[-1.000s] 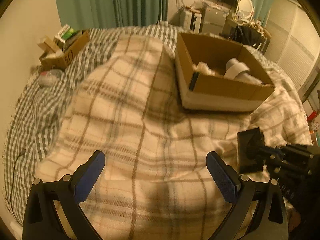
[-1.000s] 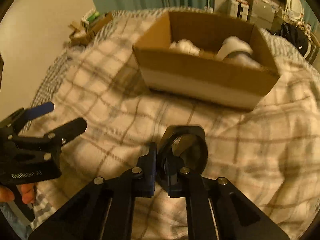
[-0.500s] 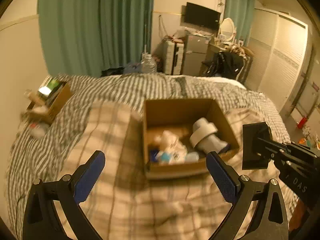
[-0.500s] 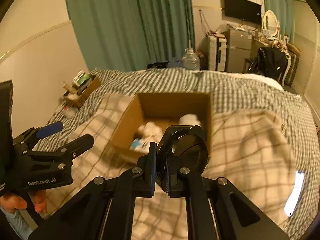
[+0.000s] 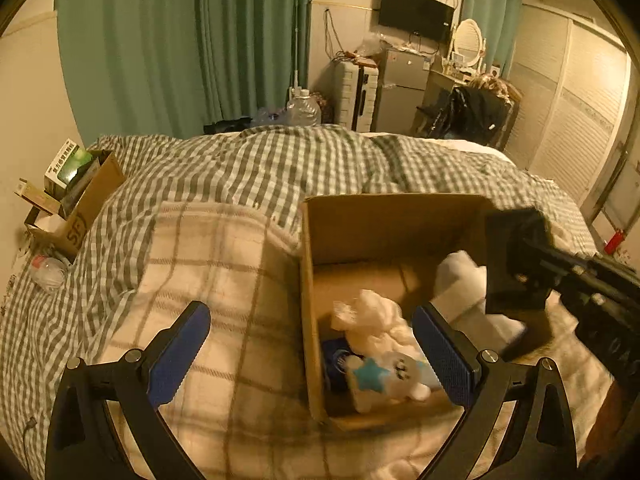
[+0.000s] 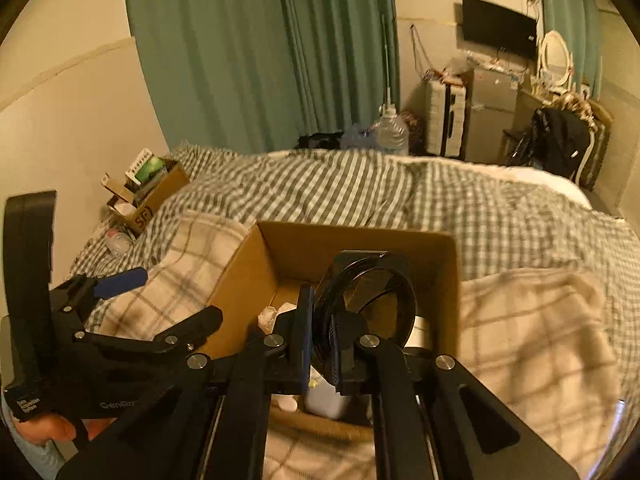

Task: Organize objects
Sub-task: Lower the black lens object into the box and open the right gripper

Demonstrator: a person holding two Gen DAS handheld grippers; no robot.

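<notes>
An open cardboard box (image 5: 384,220) sits on the checked blanket and holds soft white toys (image 5: 376,324) and a white roll (image 5: 460,280). My right gripper (image 6: 320,344) is shut on a black square mirror with a round frame (image 6: 368,288) and holds it above the box (image 6: 360,240). The mirror also shows in the left wrist view (image 5: 516,260) over the box's right side. My left gripper (image 5: 312,352) is open and empty, just left of and above the box's near corner.
A small cardboard box of packets (image 5: 72,200) stands at the bed's far left edge, with a plastic bottle (image 5: 48,274) beside it. Green curtains, a water jug (image 5: 304,110), a small fridge and a wall television lie beyond the bed.
Both grippers have risen and moved toward the box. The mirror, earlier above the blanket in front of the box, is now over the box's inside.
</notes>
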